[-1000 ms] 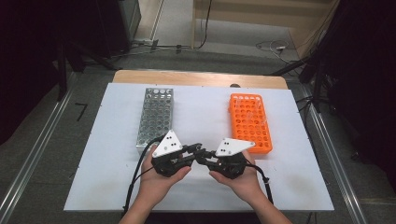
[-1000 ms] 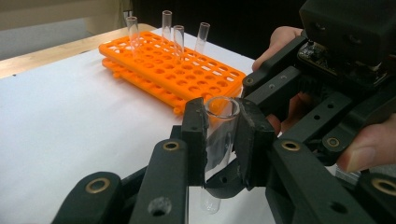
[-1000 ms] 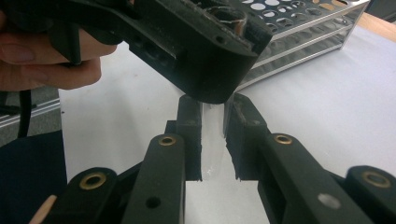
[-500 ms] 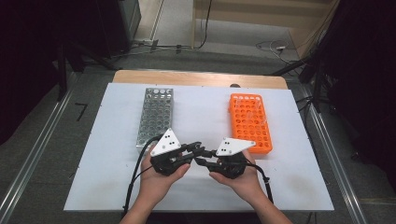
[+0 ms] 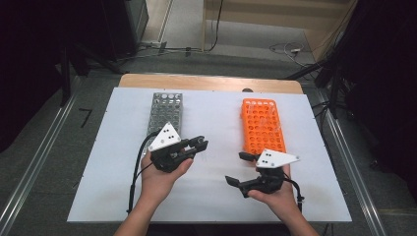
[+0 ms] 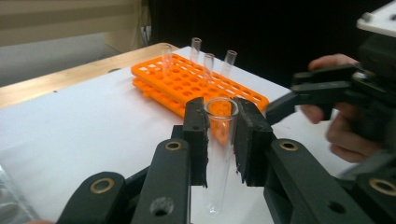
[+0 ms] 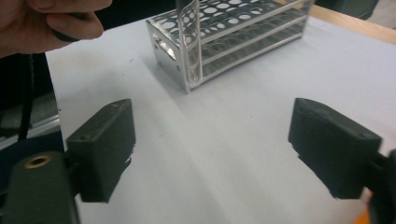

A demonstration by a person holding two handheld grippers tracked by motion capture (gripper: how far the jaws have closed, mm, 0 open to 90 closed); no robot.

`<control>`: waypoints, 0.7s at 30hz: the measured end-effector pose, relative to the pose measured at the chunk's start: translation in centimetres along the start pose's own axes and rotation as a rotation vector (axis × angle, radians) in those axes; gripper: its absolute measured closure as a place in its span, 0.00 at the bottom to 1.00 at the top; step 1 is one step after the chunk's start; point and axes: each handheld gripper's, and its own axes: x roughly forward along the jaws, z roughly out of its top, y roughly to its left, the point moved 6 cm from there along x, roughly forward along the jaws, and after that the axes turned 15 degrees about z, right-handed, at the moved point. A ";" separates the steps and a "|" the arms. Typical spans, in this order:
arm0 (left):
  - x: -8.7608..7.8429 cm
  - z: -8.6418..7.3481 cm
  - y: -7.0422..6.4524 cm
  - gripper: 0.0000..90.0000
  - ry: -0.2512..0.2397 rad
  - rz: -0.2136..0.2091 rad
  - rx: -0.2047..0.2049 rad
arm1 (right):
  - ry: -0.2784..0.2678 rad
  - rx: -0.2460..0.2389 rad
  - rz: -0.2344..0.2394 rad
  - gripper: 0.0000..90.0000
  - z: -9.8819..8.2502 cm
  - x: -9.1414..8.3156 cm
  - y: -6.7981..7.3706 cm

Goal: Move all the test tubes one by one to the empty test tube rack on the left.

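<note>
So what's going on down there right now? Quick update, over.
Left tongs shut on glass test tube, upright. Right tongs have just been opening, nothing between them. Orange rack and metal rack stand apart; nothing in the way.

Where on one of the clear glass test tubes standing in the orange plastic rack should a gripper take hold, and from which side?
Grip the bare upper part of a clear glass test tube just below its open rim, probably coming down from above with one jaw on each side. The tubes stand upright, and the orange plastic rack hides their lower parts, so the top is the reachable part.
</note>
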 end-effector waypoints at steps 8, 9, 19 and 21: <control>1.2 0.7 2.3 0.85 0.013 0.076 0.001 | -0.088 0.024 -0.027 0.00 -1.2 -4.9 -0.9; 1.4 0.7 2.7 0.85 0.014 0.086 0.000 | -0.088 0.024 -0.027 0.00 -1.2 -4.9 -0.9; 2.5 2.0 5.6 0.85 0.003 0.145 -0.013 | -0.123 0.079 -0.099 0.00 -3.8 -9.3 -2.4; 2.6 2.2 6.1 0.85 -0.002 0.152 -0.022 | -0.120 0.083 -0.103 0.00 -4.0 -9.5 -2.5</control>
